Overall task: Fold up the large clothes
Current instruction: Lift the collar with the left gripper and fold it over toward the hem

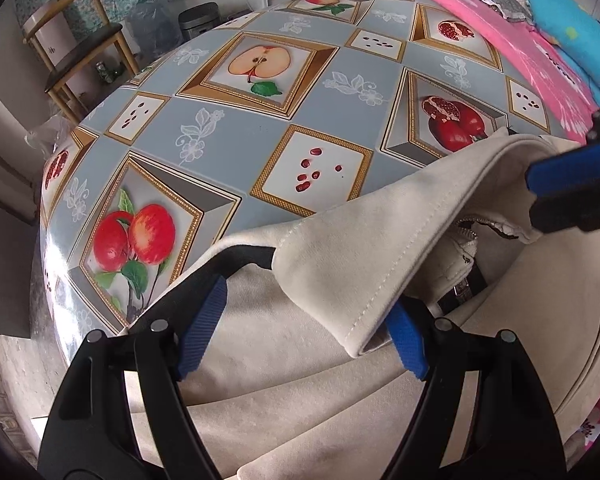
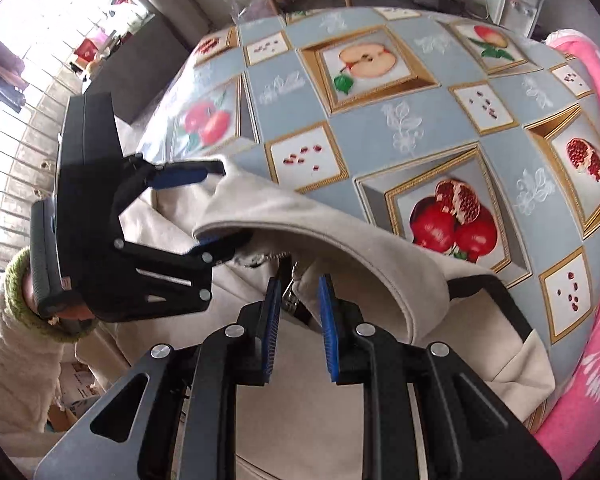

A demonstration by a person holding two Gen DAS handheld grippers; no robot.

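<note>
**Inspector:** State the garment's position.

**Assistant:** The cream suede-like jacket with white topstitching (image 1: 340, 264) lies on the counter covered by a grey-blue oilcloth printed with framed apples and pomegranates (image 1: 236, 128). It occupies the near part of the counter. Its collar is raised off the body of the garment; a metal zip (image 2: 290, 292) shows beneath the collar.

**Inspector:** The left gripper?

**Assistant:** The left gripper, black with blue ribbed pads (image 1: 304, 320), points steeply down over the jacket. Its jaws stand wide apart. A fold of the collar lies between them, against the right-hand pad; the left-hand pad is clear of the cloth. The jaws are released, not clamping.

**Inspector:** The right gripper?

**Assistant:** The right gripper, same make (image 2: 300, 324), points down at the zip area. Its jaws stand close together with a narrow gap. Cloth and the zip pull sit at the tips, but neither pad visibly presses on them. Reported as released.

**Inspector:** Surroundings?

**Assistant:** A pink printed blanket (image 1: 540, 64) lies along the counter's far right edge, beside a blue cushion (image 1: 572, 40). A wooden chair (image 1: 72, 52) stands beyond the counter. A fleecy cream sleeve with a green cuff (image 2: 16, 320) shows behind the left gripper.
</note>
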